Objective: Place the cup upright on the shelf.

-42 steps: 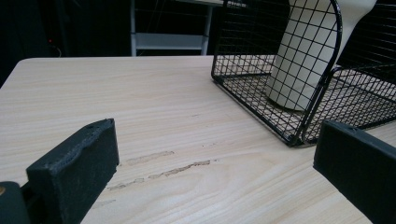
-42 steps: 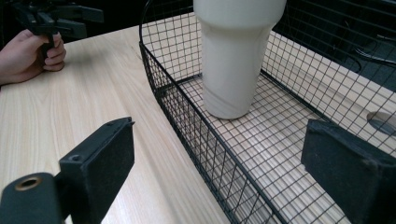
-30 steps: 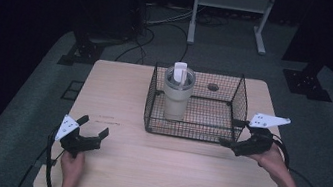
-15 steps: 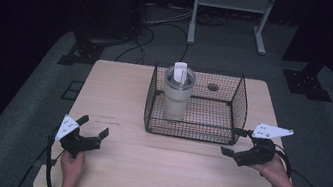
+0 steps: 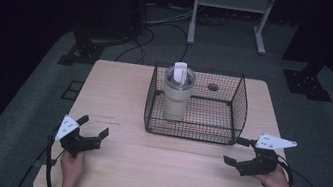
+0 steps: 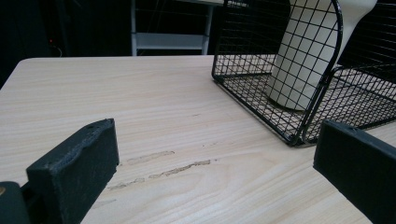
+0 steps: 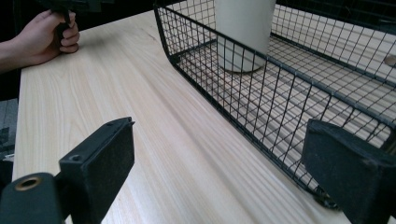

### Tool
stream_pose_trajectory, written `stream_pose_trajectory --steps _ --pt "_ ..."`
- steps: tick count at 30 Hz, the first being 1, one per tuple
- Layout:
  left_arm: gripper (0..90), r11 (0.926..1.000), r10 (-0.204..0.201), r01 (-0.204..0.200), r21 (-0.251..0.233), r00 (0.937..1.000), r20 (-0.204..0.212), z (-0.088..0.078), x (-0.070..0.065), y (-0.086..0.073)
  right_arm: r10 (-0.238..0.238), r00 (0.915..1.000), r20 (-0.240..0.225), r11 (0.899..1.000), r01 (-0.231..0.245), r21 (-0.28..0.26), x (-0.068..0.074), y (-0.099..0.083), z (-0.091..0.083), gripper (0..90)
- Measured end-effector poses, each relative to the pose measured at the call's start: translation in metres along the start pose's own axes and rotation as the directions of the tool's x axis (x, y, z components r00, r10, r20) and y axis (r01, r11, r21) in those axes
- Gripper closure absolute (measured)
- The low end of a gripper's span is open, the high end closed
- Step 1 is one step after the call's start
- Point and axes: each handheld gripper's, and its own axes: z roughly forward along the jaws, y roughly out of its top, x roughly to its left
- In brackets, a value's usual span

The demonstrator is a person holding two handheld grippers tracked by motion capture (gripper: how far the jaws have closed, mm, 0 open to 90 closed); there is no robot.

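At the near edge of the pale wooden desk (image 5: 162,174), the left gripper (image 5: 93,131) sits low over the left front part of the top, held in the person's left hand (image 5: 71,164). Its jaws stand wide apart with nothing between them, and they aim up and to the right toward the basket. In the left gripper view bare wood lies between the two jaws, with a few scuff marks (image 6: 163,168) just ahead.

The right gripper (image 5: 237,151) is held in the right hand (image 5: 276,179) over the right front of the desk, its jaws likewise spread wide and empty. Its far jaw tip lies just beside the near right corner of the black wire basket (image 5: 238,110); whether it touches the wire cannot be told.

The basket stands at the middle back of the desk, well apart from the left gripper. Inside it, toward its left side, a cream tumbler (image 5: 176,97) stands upright with a white lid piece on top. A small dark round object (image 5: 213,86) lies on the basket floor near the back.
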Motion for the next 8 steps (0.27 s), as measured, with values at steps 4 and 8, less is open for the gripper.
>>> stream_pose_trajectory --steps 4,8 --pt "0.0 1.0 0.002 -0.002 0.001 1.0 -0.001 0.0 0.0 0.0 0.017 0.9998 0.003 1.0 -0.017 -0.004 0.001 -0.008 -0.001 9.0" --pt "0.0 1.0 0.0 0.0 -0.001 1.0 -0.001 0.0 0.0 0.0 0.024 0.9996 0.014 0.999 -0.024 -0.021 0.006 -0.015 -0.002 9.0"
